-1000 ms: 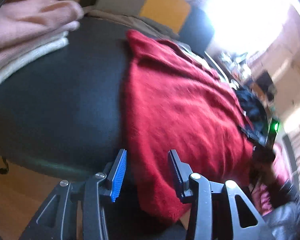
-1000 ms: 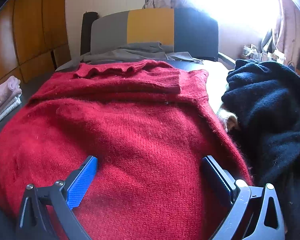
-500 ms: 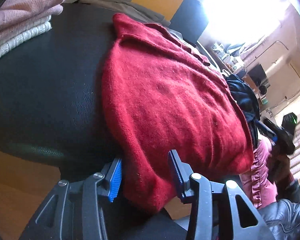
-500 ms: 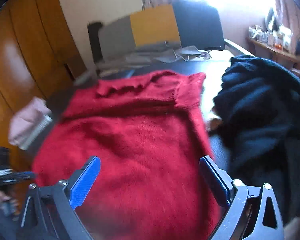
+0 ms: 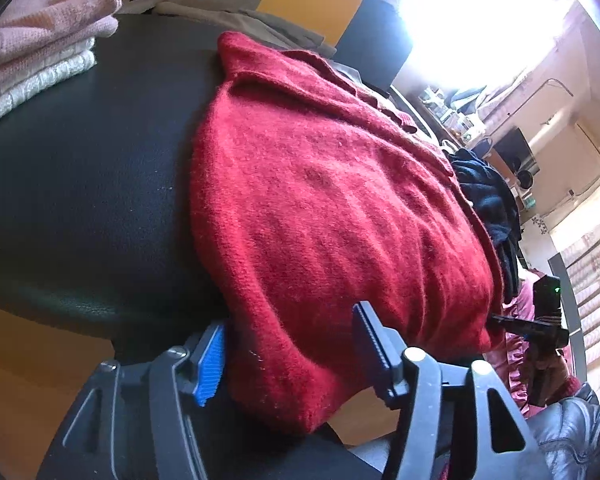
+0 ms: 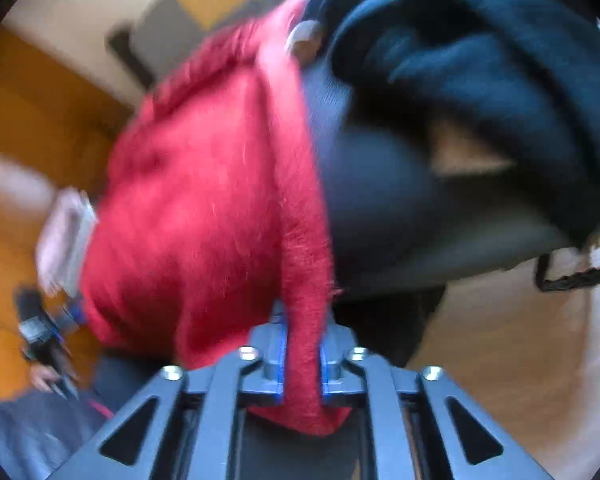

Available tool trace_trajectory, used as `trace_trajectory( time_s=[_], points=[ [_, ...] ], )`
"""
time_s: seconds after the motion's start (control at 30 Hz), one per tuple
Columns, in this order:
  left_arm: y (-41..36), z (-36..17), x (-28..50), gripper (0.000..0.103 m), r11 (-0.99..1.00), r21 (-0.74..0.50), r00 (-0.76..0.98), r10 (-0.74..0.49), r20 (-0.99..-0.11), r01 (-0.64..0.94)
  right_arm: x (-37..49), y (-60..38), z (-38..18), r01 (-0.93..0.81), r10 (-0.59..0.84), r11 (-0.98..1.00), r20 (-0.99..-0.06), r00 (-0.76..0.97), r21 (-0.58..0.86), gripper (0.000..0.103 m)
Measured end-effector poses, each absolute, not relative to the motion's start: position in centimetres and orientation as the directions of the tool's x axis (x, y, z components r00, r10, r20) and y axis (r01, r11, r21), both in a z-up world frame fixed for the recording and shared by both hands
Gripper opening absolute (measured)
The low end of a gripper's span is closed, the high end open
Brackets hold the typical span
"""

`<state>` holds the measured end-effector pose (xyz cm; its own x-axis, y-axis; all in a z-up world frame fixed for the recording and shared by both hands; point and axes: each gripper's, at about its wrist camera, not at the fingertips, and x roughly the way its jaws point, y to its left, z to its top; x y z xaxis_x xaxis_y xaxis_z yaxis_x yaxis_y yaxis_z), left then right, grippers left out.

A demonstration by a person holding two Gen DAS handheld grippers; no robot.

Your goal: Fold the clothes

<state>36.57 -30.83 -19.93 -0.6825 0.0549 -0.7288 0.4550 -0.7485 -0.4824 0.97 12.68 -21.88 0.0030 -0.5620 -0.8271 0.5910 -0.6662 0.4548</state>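
Smooth black tabletop (image 5: pixel 80 184) | fuzzy red knit sweater (image 5: pixel 332 216) | pink folded knits (image 5: pixel 40 28)

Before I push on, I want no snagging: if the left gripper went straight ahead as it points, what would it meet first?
The red sweater: its near corner already lies between the opening jaws of the left gripper, so the knit comes first.

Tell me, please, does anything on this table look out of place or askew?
The red sweater hangs partly over the near edge of the black table rather than lying flat. A dark navy garment sits in a crumpled heap beside it, unfolded, unlike the neatly stacked pink and white knits at the far corner.
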Motion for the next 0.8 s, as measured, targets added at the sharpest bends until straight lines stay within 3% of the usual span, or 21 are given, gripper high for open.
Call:
trace_trajectory(
  time_s=[0.07, 0.17, 0.2, 0.23, 0.27, 0.33, 0.4, 0.5, 0.57, 0.6, 0.7, 0.77, 0.8],
  points=[
    [-30.5, -19.9, 36.3, 0.071, -0.76, -0.472, -0.679, 0.055, -0.732, 0.447, 1.2, 12.3, -22.2, 0.591, -0.564, -0.66, -0.826, 0.018, 0.464, 0.011],
    [-29.6, -19.5, 35.1, 0.065, -0.815, -0.358, -0.611, 0.006, -0.792, 0.456, 1.5, 11.9, -21.8, 0.6, -0.572, -0.645, -0.82, 0.031, 0.473, 0.011],
    [-29.6, -19.4, 35.0, 0.053, -0.818, -0.347, -0.601, 0.002, -0.799, 0.459, 1.6, 11.8, -21.6, 0.604, -0.575, -0.64, -0.818, 0.035, 0.475, 0.008],
    [-29.9, -19.3, 35.1, 0.023, -0.813, -0.36, -0.602, 0.015, -0.799, 0.458, 1.8, 11.7, -21.4, 0.607, -0.577, -0.635, -0.816, 0.039, 0.478, 0.008],
    [-30.4, -19.2, 35.3, 0.006, -0.796, -0.403, -0.614, 0.052, -0.788, 0.451, 1.9, 11.5, -21.1, 0.611, -0.597, -0.612, -0.8, 0.059, 0.501, 0.008],
    [-31.8, -19.3, 35.6, 0.009, -0.747, -0.508, -0.643, 0.143, -0.752, 0.428, 2.3, 10.9, -20.2, 0.618, -0.644, -0.552, -0.757, 0.11, 0.56, 0.008],
    [-32.2, -19.5, 35.3, 0.01, -0.767, -0.476, -0.616, 0.137, -0.776, 0.43, 2.5, 10.0, -19.8, 0.618, -0.679, -0.495, -0.716, 0.162, 0.611, 0.008],
    [-32.1, -19.7, 34.8, 0.01, -0.8, -0.431, -0.59, 0.123, -0.798, 0.417, 2.2, 8.8, -21.8, 0.658, -0.579, -0.548, -0.802, 0.146, 0.516, 0.014],
    [-31.7, -19.5, 34.6, 0.01, -0.825, -0.4, -0.581, 0.11, -0.806, 0.4, 1.9, 9.0, -23.0, 0.645, -0.564, -0.57, -0.813, 0.143, 0.509, 0.015],
    [-31.5, -19.5, 34.6, 0.01, -0.832, -0.392, -0.58, 0.106, -0.808, 0.393, 1.9, 9.1, -23.2, 0.642, -0.567, -0.571, -0.811, 0.143, 0.512, 0.019],
    [-31.7, -19.7, 34.7, 0.01, -0.823, -0.409, -0.583, 0.12, -0.804, 0.394, 2.3, 9.1, -23.8, 0.631, -0.589, -0.544, -0.788, 0.182, 0.553, 0.054],
    [-31.9, -19.7, 34.7, 0.01, -0.817, -0.42, -0.583, 0.13, -0.802, 0.396, 2.6, 8.5, -23.6, 0.653, -0.571, -0.544, -0.803, 0.172, 0.527, 0.055],
    [-31.8, -19.6, 34.7, 0.009, -0.817, -0.42, -0.582, 0.131, -0.803, 0.395, 2.8, 8.1, -23.3, 0.669, -0.548, -0.554, -0.822, 0.155, 0.495, 0.048]
  ],
)
